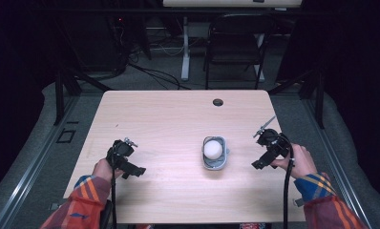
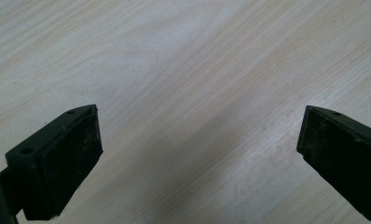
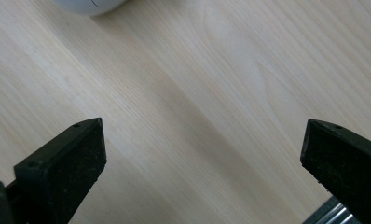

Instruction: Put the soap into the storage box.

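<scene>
Fingers of both tools stand wide apart with nothing between them — in the left gripper view the left gripper [image 2: 200,154] shows only bare wood between its black pads, and the right gripper [image 3: 202,161] shows the same in its own view. In the high view the left gripper [image 1: 124,160] sits at the near left of the table [image 1: 169,119], held by the person's left hand [image 1: 103,169]; the right gripper [image 1: 269,150] sits at the near right, held by the right hand [image 1: 298,162].

Between them, right of centre, rests a small grey tray [image 1: 215,153] carrying a white rounded object [image 1: 213,149] — its kind cannot be told. The tray's long axis runs near to far. It lies to the left of the right gripper and well to the right of the left gripper; the right gripper is judged the nearer. A pale curved edge [image 3: 88,5] at the top of the right gripper view is probably this tray or its load.

Farther off, a round cable hole [image 1: 218,102] marks the table's far edge; beyond it stands a dark chair [image 1: 233,43].
</scene>
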A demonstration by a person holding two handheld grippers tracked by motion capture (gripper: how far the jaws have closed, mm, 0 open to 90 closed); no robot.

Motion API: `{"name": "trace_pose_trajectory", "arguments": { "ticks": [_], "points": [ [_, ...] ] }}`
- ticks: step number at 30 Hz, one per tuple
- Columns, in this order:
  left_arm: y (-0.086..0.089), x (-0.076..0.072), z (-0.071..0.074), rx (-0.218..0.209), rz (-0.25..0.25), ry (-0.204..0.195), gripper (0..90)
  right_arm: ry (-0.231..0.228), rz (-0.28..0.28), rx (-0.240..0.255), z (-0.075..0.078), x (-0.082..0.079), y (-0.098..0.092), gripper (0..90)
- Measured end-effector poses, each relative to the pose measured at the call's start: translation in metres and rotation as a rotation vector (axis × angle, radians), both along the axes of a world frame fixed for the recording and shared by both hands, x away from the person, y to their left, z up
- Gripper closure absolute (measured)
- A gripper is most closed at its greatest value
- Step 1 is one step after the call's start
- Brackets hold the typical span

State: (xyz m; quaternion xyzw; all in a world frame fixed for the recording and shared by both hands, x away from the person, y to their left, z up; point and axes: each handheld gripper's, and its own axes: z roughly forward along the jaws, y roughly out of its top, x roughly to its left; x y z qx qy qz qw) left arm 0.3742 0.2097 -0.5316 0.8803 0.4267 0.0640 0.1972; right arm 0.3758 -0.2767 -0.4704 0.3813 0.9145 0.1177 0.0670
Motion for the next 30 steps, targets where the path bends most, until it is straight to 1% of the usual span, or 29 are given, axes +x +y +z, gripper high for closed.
{"name": "trace_pose_trajectory", "arguments": {
  "ticks": [1, 5, 6, 10, 11, 12, 13, 15, 16, 17, 18, 19, 20, 21, 22, 24, 26, 27, 28, 29, 30],
  "points": [
    [0.000, 0.000, 0.000, 0.000, -0.002, -0.001, 0.0, 0.001, -0.008, 0.004, -0.002, -0.001, -0.002, 0.0],
    [0.000, 0.000, -0.001, 0.004, -0.009, 0.001, 0.0, 0.011, -0.017, -0.027, -0.007, -0.008, -0.014, 0.0],
    [0.000, 0.000, -0.001, 0.004, -0.009, 0.001, 0.0, 0.008, -0.030, -0.020, -0.009, -0.009, -0.016, 0.0],
    [0.000, 0.000, -0.001, 0.008, -0.013, 0.006, 0.0, 0.010, -0.044, -0.019, -0.013, -0.013, -0.022, 0.0],
    [-0.001, 0.000, -0.001, 0.008, -0.014, 0.004, 0.0, 0.017, -0.045, -0.018, -0.015, -0.014, -0.025, 0.0],
    [-0.001, 0.000, -0.001, 0.009, -0.016, 0.005, 0.0, 0.011, -0.063, -0.014, -0.018, -0.017, -0.028, 0.0],
    [-0.001, 0.000, -0.001, 0.009, -0.016, 0.005, 0.0, 0.011, -0.063, -0.014, -0.018, -0.017, -0.028, 0.0],
    [-0.001, 0.000, -0.002, 0.011, -0.019, 0.004, 0.0, -0.001, -0.082, -0.012, -0.022, -0.020, -0.032, 0.0],
    [-0.001, 0.000, -0.002, 0.011, -0.021, 0.005, 0.0, 0.002, -0.087, 0.003, -0.025, -0.021, -0.034, 0.0],
    [-0.001, 0.000, -0.002, 0.013, -0.023, 0.005, 0.0, -0.009, -0.104, 0.009, -0.027, -0.023, -0.035, 0.0],
    [-0.001, 0.000, -0.002, 0.014, -0.025, 0.004, 0.0, -0.012, -0.103, 0.004, -0.029, -0.024, -0.037, 0.0],
    [-0.002, -0.001, -0.002, 0.015, -0.027, 0.006, 0.0, -0.002, -0.101, 0.003, -0.030, -0.025, -0.038, 0.0],
    [-0.002, -0.001, -0.002, 0.016, -0.028, 0.007, 0.0, -0.009, -0.102, -0.007, -0.033, -0.026, -0.040, 0.0],
    [-0.002, -0.001, -0.002, 0.017, -0.030, 0.008, 0.0, -0.009, -0.107, 0.003, -0.036, -0.028, -0.042, 0.0],
    [-0.002, -0.001, -0.002, 0.017, -0.032, 0.010, 0.0, -0.008, -0.106, -0.007, -0.039, -0.029, -0.043, 0.0],
    [-0.002, -0.001, -0.002, 0.019, -0.039, 0.011, 0.0, 0.009, -0.101, -0.012, -0.047, -0.031, -0.044, 0.0],
    [-0.003, -0.002, -0.002, 0.016, -0.040, 0.010, 0.0, 0.028, -0.113, -0.035, -0.055, -0.031, -0.043, 0.0],
    [-0.003, -0.002, -0.002, 0.014, -0.041, 0.011, 0.0, 0.038, -0.105, -0.052, -0.058, -0.031, -0.044, 0.0],
    [-0.003, -0.003, -0.002, 0.012, -0.040, 0.010, 0.0, 0.018, -0.131, -0.020, -0.062, -0.032, -0.043, 0.0],
    [-0.002, -0.003, -0.002, 0.012, -0.040, 0.009, 0.0, 0.033, -0.119, -0.046, -0.062, -0.031, -0.043, 0.0],
    [-0.002, -0.003, -0.002, 0.010, -0.041, 0.009, 0.0, 0.024, -0.124, -0.032, -0.063, -0.032, -0.043, 0.0]
  ]
}}
